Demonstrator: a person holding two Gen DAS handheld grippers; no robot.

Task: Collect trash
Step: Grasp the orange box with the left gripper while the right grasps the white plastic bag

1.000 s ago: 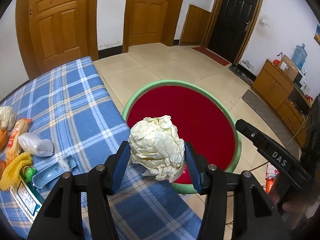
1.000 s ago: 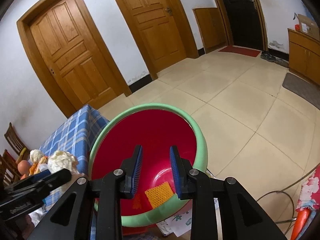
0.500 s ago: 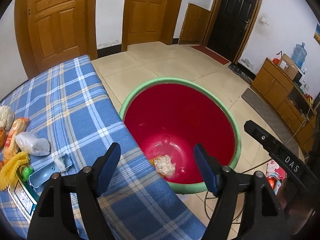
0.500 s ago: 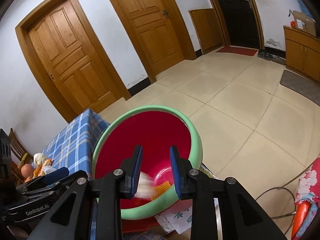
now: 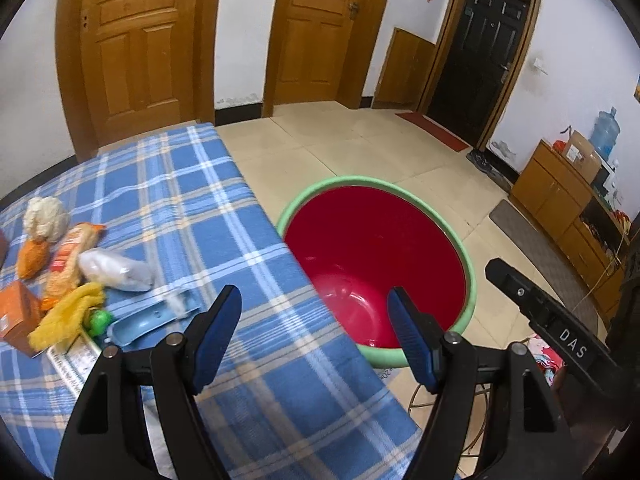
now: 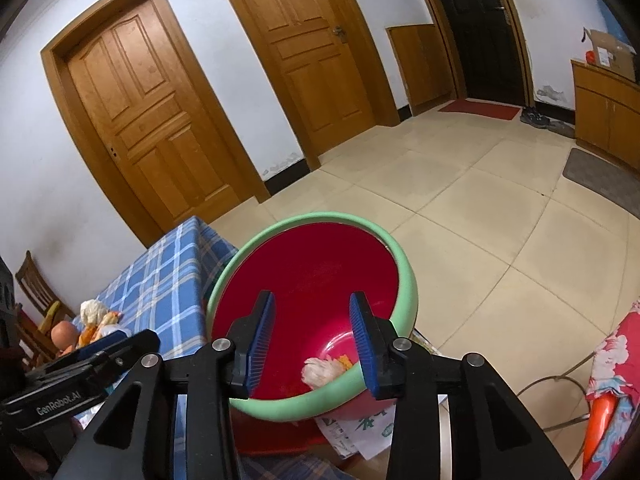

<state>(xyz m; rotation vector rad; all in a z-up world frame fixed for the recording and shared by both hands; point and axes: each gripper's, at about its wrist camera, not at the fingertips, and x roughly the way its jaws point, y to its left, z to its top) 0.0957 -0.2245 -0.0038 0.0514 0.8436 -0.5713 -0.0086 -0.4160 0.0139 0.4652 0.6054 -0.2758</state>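
Observation:
A red basin with a green rim (image 5: 471,280) (image 6: 408,280) stands on the floor beside the blue plaid table (image 5: 180,216). Inside it, in the right wrist view, lie a crumpled white paper ball (image 6: 320,370) and an orange scrap (image 6: 345,360). My left gripper (image 5: 316,320) is open and empty over the table's edge, next to the basin. My right gripper (image 6: 313,334) hovers above the basin with its jaws opening and nothing between them. More litter lies at the table's left: a white plastic bag (image 5: 116,270), a yellow cloth (image 5: 66,316), an orange wrapper (image 5: 68,258).
A blue plastic piece (image 5: 152,316), an orange box (image 5: 16,316) and a white fluffy lump (image 5: 44,216) also lie on the table. Papers (image 6: 360,428) lie under the basin. Wooden cabinets (image 5: 560,196) line the right wall. A cable (image 6: 560,380) trails over the tiled floor.
My left gripper opened and let go of the white paper ball, which fell into the basin, then drew back over the table. My right gripper's jaws have spread wider.

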